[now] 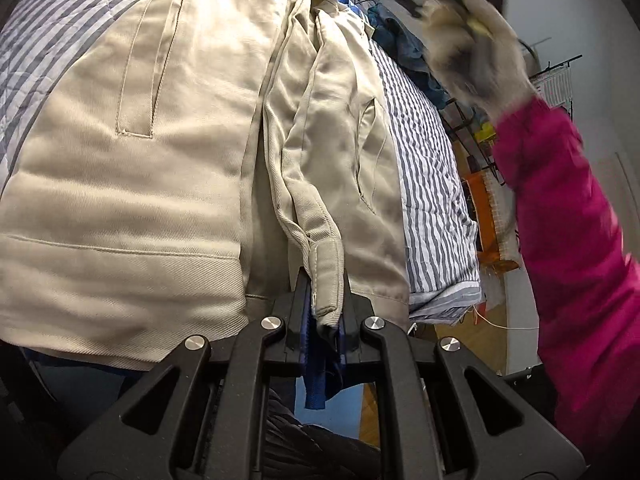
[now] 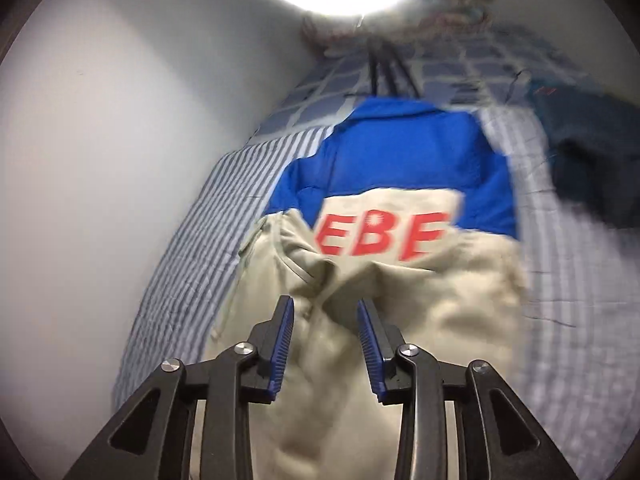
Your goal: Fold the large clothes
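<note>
**A:** Left wrist view first: the left gripper (image 1: pixel 326 312) has its jaws pressed together on the cuff (image 1: pixel 329 276) of a beige sleeve; that sleeve lies down the middle of the jacket (image 1: pixel 132 184), which is spread on the striped bedsheet (image 1: pixel 432 184); two welt pockets show, so the front panels seem roughly flat.

**B:** And the other hand? I see a gloved hand (image 1: pixel 476 40) and a pink sleeve (image 1: pixel 572 216) raised at the right, blurred.

**A:** In the right wrist view the right gripper (image 2: pixel 326 312) hovers over the beige body with its jaws spread and nothing between them; beyond it sit the blue yoke (image 2: pixel 404 152) and red lettering (image 2: pixel 380 236).

**B:** So how far along?

**A:** Early to middle, I judge; the jacket is laid out and one sleeve is being brought inward; the second sleeve, the lengthwise fold and the final halving look undone.

**B:** Other clothes (image 2: pixel 592 148) wait at the far side, too.
</note>
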